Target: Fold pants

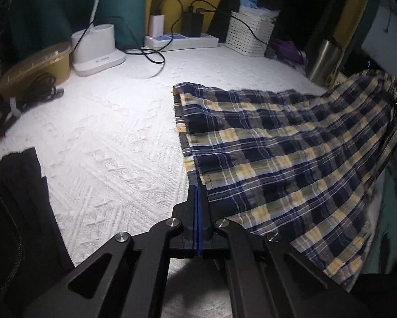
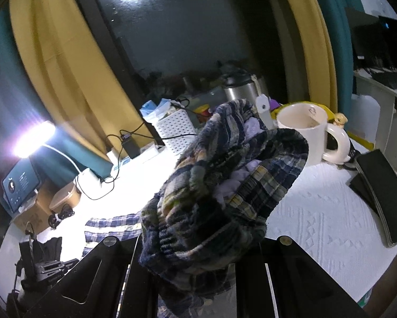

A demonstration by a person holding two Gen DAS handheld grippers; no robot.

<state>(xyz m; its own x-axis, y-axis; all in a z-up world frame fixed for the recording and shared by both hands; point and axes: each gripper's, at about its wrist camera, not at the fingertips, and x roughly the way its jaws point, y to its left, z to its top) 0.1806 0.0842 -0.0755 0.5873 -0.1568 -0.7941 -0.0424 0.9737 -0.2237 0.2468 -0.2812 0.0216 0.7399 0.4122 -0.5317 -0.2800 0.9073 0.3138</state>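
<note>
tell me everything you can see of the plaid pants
The pants are thin woven plaid in navy, pale yellow and white, lying partly flat on the white bedspread. The left gripper is shut at a hem corner. The right gripper holds the bunched waistband end lifted, pale lining showing.

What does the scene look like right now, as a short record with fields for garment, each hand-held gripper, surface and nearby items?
garment: plaid pants, one end flat, other end lifted
left hand-held gripper: shut at the hem corner
right hand-held gripper: shut on bunched waistband, raised
surface: white textured cloth
nearby: mug, white basket, power strip
</note>
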